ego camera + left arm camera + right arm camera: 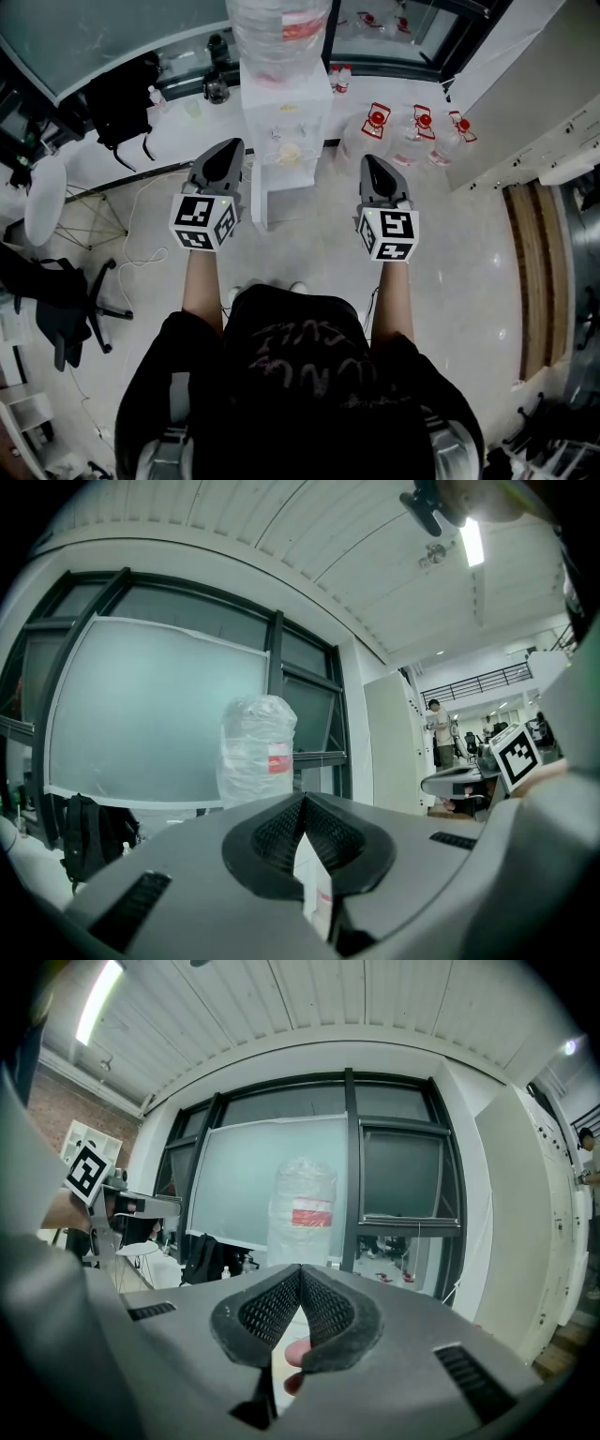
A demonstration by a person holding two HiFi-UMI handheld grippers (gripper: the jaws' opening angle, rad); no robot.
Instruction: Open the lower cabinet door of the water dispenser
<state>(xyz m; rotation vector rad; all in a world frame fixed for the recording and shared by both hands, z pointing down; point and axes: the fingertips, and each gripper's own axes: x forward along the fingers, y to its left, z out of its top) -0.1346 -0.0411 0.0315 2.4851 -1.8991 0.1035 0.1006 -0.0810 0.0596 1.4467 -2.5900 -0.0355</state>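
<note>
The white water dispenser [281, 131] stands straight ahead of me, with a plastic-wrapped bottle [279, 33] on top. Its lower front [286, 197] faces me between the two grippers; I cannot make out a door handle. My left gripper [225, 150] hovers just left of the dispenser's front, shut and holding nothing. My right gripper [372, 161] hovers to its right, a little apart from it, also shut and holding nothing. In the left gripper view the left gripper [303, 799] points level at the wrapped bottle [256, 747]. In the right gripper view the right gripper [301, 1267] points at the same bottle [305, 1208].
Several sealed water bottles [417, 127] stand on the floor right of the dispenser. A black backpack [122, 94] rests at the back left, with a black office chair [66, 300] and a white seat [45, 197] nearer. White cabinets [534, 103] line the right. Cables [141, 234] trail over the floor.
</note>
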